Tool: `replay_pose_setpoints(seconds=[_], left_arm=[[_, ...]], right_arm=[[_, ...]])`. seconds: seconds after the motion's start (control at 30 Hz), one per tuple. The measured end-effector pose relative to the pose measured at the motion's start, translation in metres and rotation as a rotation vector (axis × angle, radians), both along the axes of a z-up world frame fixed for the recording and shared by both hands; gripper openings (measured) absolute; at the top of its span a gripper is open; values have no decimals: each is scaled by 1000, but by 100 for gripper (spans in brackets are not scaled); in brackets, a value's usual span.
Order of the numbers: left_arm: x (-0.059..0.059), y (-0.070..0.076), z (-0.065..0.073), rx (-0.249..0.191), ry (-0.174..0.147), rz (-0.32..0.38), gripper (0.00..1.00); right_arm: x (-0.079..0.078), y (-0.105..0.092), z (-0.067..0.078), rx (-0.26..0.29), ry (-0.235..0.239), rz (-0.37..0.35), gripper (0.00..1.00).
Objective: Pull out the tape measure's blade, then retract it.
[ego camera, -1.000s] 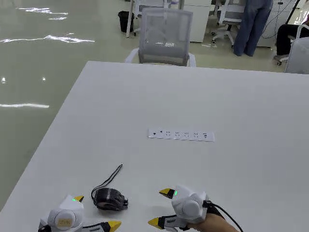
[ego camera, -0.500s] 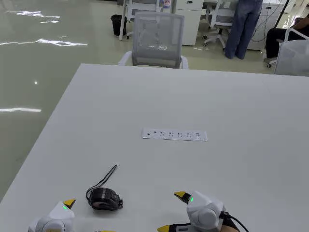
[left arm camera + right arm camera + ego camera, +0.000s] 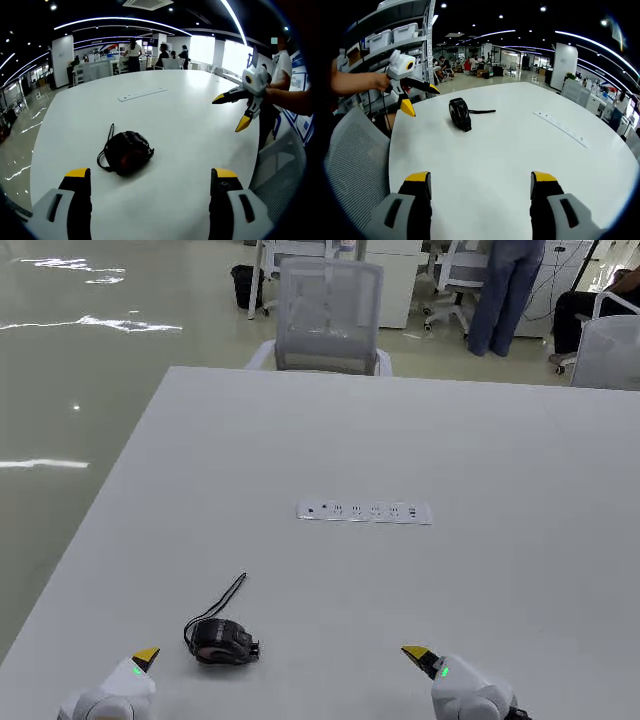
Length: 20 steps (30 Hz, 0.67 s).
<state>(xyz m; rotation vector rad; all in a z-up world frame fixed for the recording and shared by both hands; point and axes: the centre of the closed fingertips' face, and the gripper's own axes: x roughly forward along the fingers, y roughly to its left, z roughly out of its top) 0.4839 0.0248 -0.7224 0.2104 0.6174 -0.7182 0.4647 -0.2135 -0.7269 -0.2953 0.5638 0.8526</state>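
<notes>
I hold my left gripper (image 3: 151,173) and right gripper (image 3: 481,176) spread wide, flanking the black tape measure (image 3: 222,641) on the white table (image 3: 400,440).

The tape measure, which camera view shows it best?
The left gripper view: the tape measure is closest and largest there, its black case clear against the white table. The right gripper view shows it farther off and smaller. The head view shows it small, from above, near the table's near edge.

White worktable (image 3: 450,440), 1 grey mesh chair (image 3: 330,305) beyond — glossy pale floor (image 3: 70,390), ceiling light strips (image 3: 115,20)
</notes>
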Motion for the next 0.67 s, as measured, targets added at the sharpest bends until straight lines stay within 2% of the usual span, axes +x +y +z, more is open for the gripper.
replay_pose_setpoints(seconds=[0.3,0.47,0.67], left_arm=[[-6,-4,3,0,-15,-49,99],[-9,-2,2,-1,-10,-48,99],[-14,1,4,-6,-14,-53,99]], right_arm=[[-11,-16,9,44,-11,-53,87],[-16,-24,9,48,2,-62,90],[-15,-34,11,59,3,-82,90]])
